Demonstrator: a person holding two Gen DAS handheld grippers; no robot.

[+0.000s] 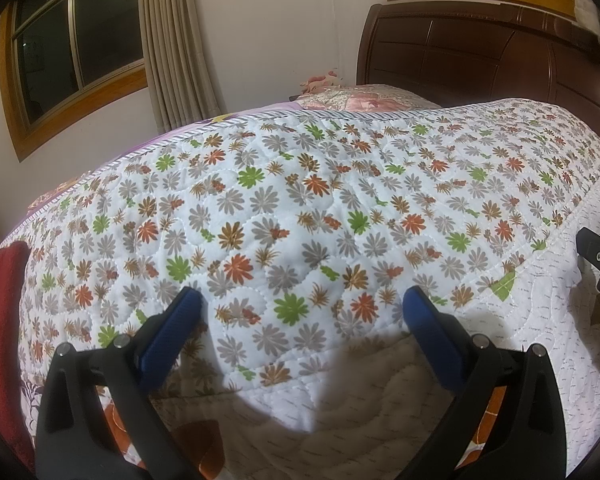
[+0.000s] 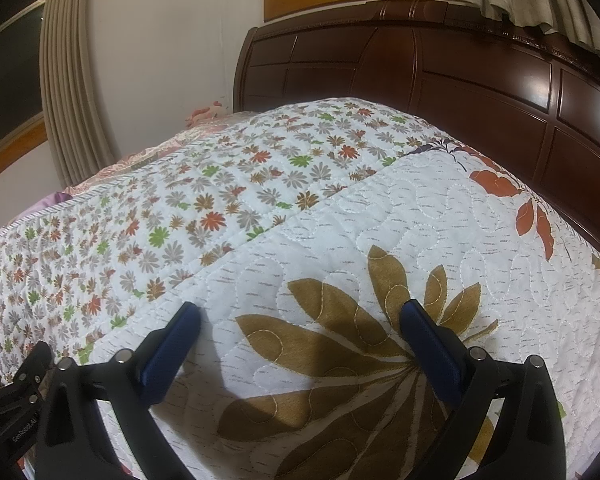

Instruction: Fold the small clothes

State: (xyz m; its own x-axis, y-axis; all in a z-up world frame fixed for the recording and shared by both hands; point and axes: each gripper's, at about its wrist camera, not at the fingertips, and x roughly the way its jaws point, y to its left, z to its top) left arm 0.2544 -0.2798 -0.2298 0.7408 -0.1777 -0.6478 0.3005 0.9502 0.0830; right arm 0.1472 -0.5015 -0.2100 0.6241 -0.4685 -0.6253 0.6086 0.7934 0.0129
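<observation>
Both grippers empty over the quilt, no garment picked up yet.

The left gripper (image 1: 300,300) and right gripper (image 2: 300,312) hover side by side above the quilt (image 1: 300,200), each with jaws spread wide and nothing between them. The only candidate for the clothes is a red cloth (image 1: 0,320) at the far left edge of the left view; whether it is a garment I cannot tell. I judge the task at its start: the next move calls for reaching left to that cloth, pinching an edge and laying it flat. The quilt gives broad open room; the headboard (image 2: 440,92) bounds the right side, the wall (image 1: 260,32) lies beyond the far edge, and the grippers sit close together.
</observation>
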